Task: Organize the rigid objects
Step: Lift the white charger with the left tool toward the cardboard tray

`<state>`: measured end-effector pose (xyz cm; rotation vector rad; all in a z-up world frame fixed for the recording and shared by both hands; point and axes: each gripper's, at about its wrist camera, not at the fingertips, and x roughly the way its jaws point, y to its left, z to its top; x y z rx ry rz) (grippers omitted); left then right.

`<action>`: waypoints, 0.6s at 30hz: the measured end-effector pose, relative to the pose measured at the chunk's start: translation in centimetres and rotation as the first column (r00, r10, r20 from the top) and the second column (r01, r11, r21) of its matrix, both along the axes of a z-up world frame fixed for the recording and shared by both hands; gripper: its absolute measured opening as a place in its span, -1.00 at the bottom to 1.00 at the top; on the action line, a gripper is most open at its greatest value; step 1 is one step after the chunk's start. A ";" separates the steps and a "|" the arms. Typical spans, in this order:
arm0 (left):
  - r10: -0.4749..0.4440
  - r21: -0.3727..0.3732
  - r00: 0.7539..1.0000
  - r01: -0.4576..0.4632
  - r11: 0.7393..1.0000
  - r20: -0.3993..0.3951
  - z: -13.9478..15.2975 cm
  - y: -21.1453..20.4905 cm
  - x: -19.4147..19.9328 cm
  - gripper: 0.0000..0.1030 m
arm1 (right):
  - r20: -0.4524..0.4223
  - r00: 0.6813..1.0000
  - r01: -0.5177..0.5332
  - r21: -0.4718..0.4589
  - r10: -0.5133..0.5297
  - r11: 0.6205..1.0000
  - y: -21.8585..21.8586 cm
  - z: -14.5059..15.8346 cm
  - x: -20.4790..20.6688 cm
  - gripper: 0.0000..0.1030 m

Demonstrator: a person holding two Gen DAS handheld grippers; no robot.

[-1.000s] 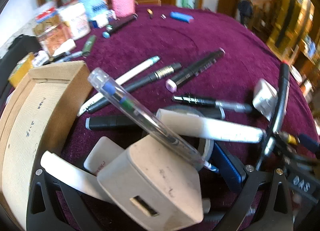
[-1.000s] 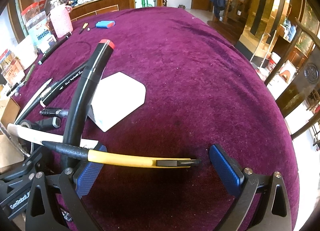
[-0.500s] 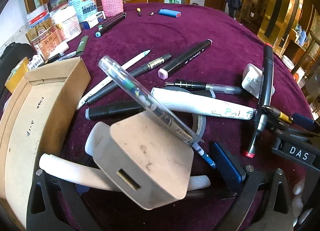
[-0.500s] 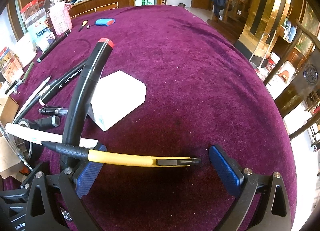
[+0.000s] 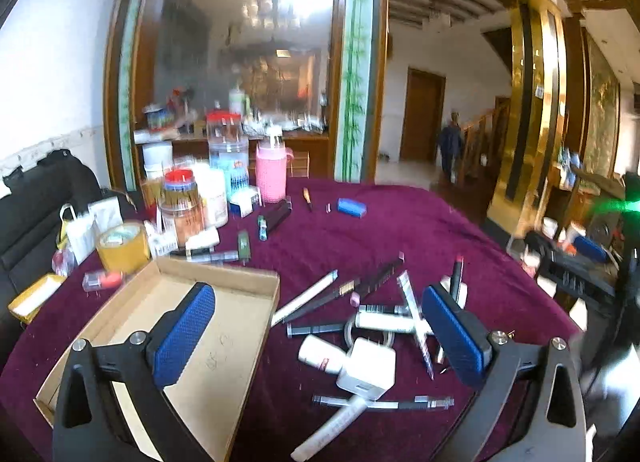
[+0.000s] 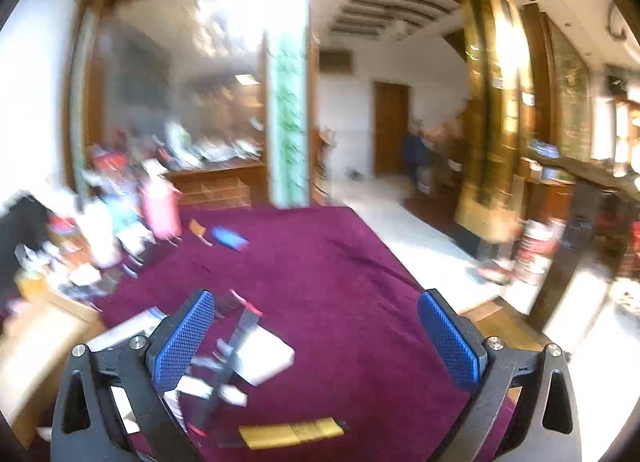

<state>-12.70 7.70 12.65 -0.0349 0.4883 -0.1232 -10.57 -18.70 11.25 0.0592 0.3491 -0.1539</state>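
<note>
- Cardboard tray: shallow, open-topped, on the left of the table; nothing lies in it. The left pad of the left hand-held gripper hangs above its floor.
- Left hand-held gripper: jaws wide apart, holding nothing, raised above the table.
- Heap of pens and markers: just right of the tray and between the left gripper's pads in the left wrist view. Long axes cross; most fan from lower left to upper right.
- White USB charger: at the near edge of the heap, resting across a white marker that points toward the camera.
- Right hand-held gripper: jaws wide apart, empty, raised; its view is badly blurred.
- Yellow-handled tool: probably a utility knife, lying crosswise low between the right gripper's pads.
- Judgement: the heap lies nearer the left gripper; the tray lies immediately left of it.
</note>
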 end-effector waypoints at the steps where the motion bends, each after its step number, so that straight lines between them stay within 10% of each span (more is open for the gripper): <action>1: 0.012 0.012 0.997 -0.011 1.000 -0.080 -0.6 0.0 0.9 1.00 | -0.063 0.998 -0.004 0.018 0.005 1.000 -0.1 -0.3 1.6 0.99; 6: -0.031 -0.055 0.968 0.018 0.998 -0.250 -3.5 -0.6 1.9 1.00 | -0.184 0.983 0.042 0.161 -0.012 0.986 -2.6 -4.3 6.5 0.98; 18: -0.162 0.179 0.925 0.234 0.956 -0.344 -6.3 -4.4 2.3 0.78 | -0.228 0.974 0.057 0.272 0.007 0.960 -5.9 -6.8 7.0 0.96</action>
